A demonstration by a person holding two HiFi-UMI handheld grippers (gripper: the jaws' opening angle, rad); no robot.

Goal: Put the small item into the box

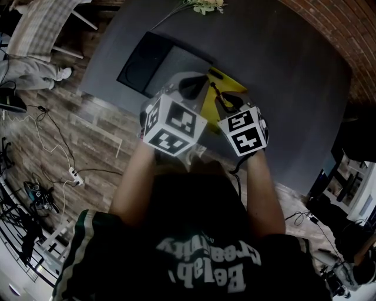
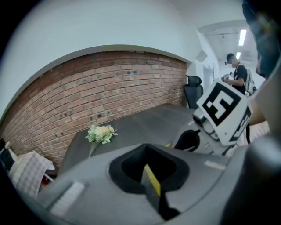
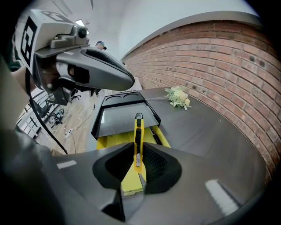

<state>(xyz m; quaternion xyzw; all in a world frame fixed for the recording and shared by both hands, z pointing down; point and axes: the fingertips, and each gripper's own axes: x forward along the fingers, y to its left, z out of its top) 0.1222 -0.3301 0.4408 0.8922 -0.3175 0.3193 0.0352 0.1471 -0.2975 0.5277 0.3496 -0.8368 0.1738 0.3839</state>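
Observation:
A yellow utility knife [image 3: 138, 136] is the small item. My right gripper [image 3: 137, 165] is shut on its rear half, and the tip points forward over the yellow box [image 3: 112, 140] below. In the head view both grippers hang close together above the yellow box [image 1: 229, 87] on the dark table [image 1: 282, 76], with my left gripper [image 1: 189, 86] just to the left of my right gripper [image 1: 227, 101]. In the left gripper view my left gripper [image 2: 151, 176] is shut on a thin yellow edge [image 2: 152, 179], apparently a flap of the box.
A black tray [image 1: 141, 62] lies flat just beyond the box, and it also shows as the black tray [image 3: 123, 116] in the right gripper view. A small bunch of flowers [image 1: 205, 6] lies at the table's far edge. Brick wall beyond. Cables and a chair on the wooden floor at left.

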